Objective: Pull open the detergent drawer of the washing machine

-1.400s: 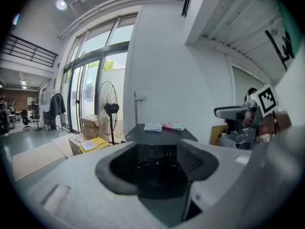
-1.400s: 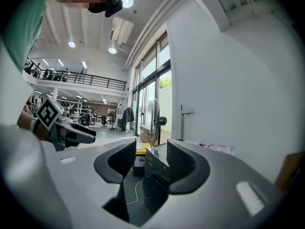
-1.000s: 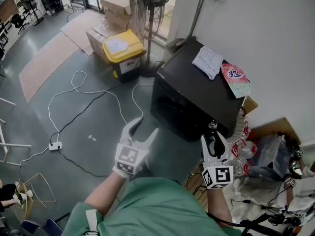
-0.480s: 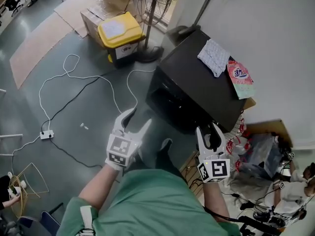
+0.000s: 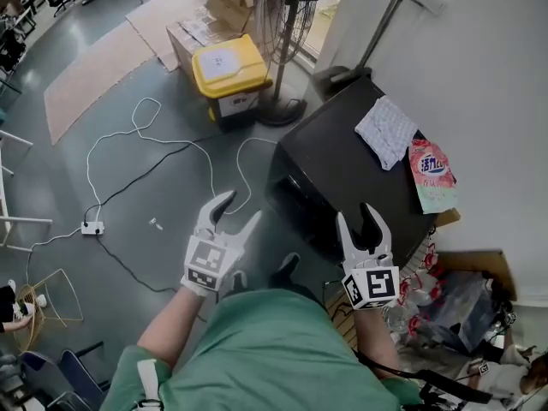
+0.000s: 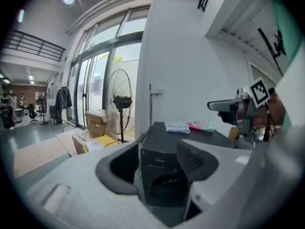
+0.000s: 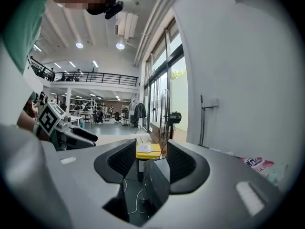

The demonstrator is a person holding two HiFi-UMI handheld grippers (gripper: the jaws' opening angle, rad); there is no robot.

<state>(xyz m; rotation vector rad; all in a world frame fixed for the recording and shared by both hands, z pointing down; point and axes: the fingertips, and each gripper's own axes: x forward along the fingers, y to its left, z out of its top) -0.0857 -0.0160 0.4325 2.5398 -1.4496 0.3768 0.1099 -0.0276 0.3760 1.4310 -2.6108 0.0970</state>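
We hold both tools in the air with nothing between the jaws: the left tool (image 5: 239, 211) has its jaws apart, and so does the right tool (image 5: 357, 219). The black washing machine (image 5: 360, 165) stands on the floor just ahead of both, nearer the right tool and touched by neither. We cannot make out its detergent drawer on the dark front.

Right gripper (image 7: 151, 160) jaws apart, nothing between them, black washing machine (image 7: 156, 187) corner just beyond the gap, yellow bin (image 7: 148, 150) farther ahead, fan (image 7: 172, 118) above it, left gripper (image 7: 71, 135) off to the left
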